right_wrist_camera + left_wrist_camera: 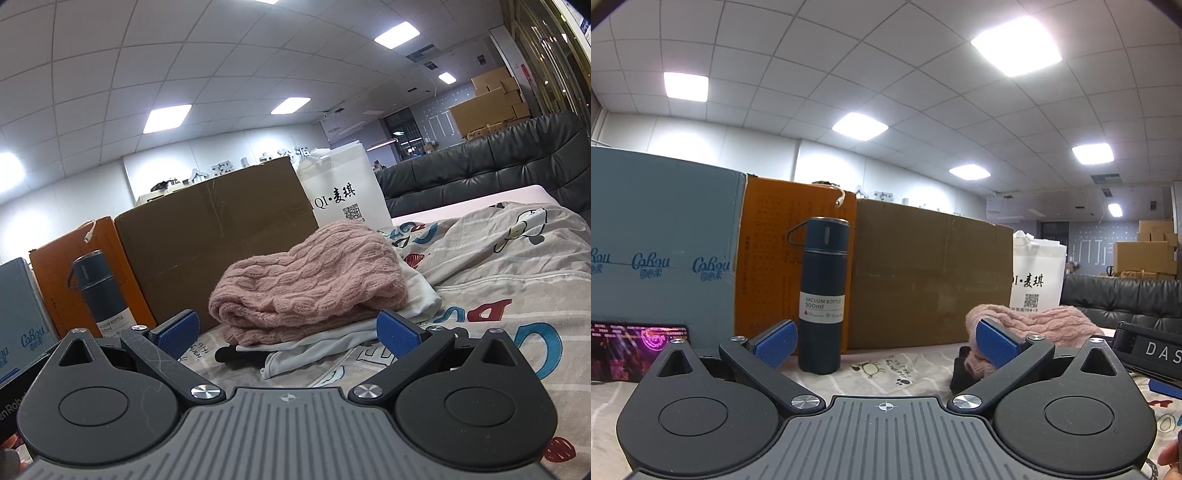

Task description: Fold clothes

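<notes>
Pink sweater (310, 280) folded atop white garment (332, 343) on bedsheet (498, 295); left gripper (886, 343) and right gripper (288, 332) both spread apart, holding nothing

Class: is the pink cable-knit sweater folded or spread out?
Folded: the pink cable-knit sweater sits bunched in stacked layers atop a white garment.

Landmark: brown carton (218, 236), which with the orange box (768, 258) to its left and the white bag (347, 199) to its right walls off the far side. Obstacles before it: vacuum bottle (823, 295) upright at its left corner; pink knit sweater (314, 277) piled on a white garment (417, 295) at its right end (a black object pokes out beneath). Free passage: bare printed bedsheet (498, 288) right of the pile, and the strip of sheet between bottle and sweater.
</notes>
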{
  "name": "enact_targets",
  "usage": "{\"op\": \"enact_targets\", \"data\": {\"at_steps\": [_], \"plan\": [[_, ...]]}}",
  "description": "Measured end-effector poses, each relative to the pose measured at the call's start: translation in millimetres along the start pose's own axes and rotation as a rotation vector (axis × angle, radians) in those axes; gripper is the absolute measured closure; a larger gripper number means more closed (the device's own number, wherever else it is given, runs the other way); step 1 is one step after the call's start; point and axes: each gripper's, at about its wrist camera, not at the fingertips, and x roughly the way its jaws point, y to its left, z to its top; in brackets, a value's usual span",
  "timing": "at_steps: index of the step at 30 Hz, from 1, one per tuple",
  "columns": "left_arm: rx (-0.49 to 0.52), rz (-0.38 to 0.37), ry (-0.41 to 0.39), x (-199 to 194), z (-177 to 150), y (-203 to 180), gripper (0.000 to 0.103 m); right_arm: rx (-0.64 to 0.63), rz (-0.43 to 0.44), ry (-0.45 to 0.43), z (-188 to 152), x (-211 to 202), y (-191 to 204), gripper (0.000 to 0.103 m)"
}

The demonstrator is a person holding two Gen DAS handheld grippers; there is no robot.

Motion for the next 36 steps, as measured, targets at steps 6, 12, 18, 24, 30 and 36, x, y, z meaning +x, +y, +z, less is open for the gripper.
{"op": "enact_targets", "data": {"at_steps": [6, 12, 18, 24, 30, 36], "plan": [[0.002, -0.002, 0.006, 12.5, 0.9, -5.0, 0.000, 0.001, 0.002, 0.000, -0.5, -0.8, -0.2, 0.000], [0.005, -0.002, 0.002, 7.5, 0.4, -4.6, 0.000, -0.002, 0.004, 0.000, -0.3, -0.6, 0.4, 0.000], [0.014, -0.004, 0.001, 7.6, -0.5, -4.7, 0.000, -0.003, 0.005, 0.001, -0.5, 0.0, 1.0, 0.000], [0.025, -0.004, -0.007, 7.6, -0.3, -4.6, 0.000, -0.003, 0.005, 0.001, -0.6, -0.1, 1.2, 0.000], [0.008, -0.002, 0.000, 8.3, 0.0, -4.1, 0.000, -0.004, 0.006, 0.000, -0.5, -0.2, 0.9, 0.000], [0.004, 0.002, -0.006, 7.2, 1.4, -4.1, 0.000, -0.001, 0.008, -0.002, -0.2, -0.2, 0.5, 0.000]]}}
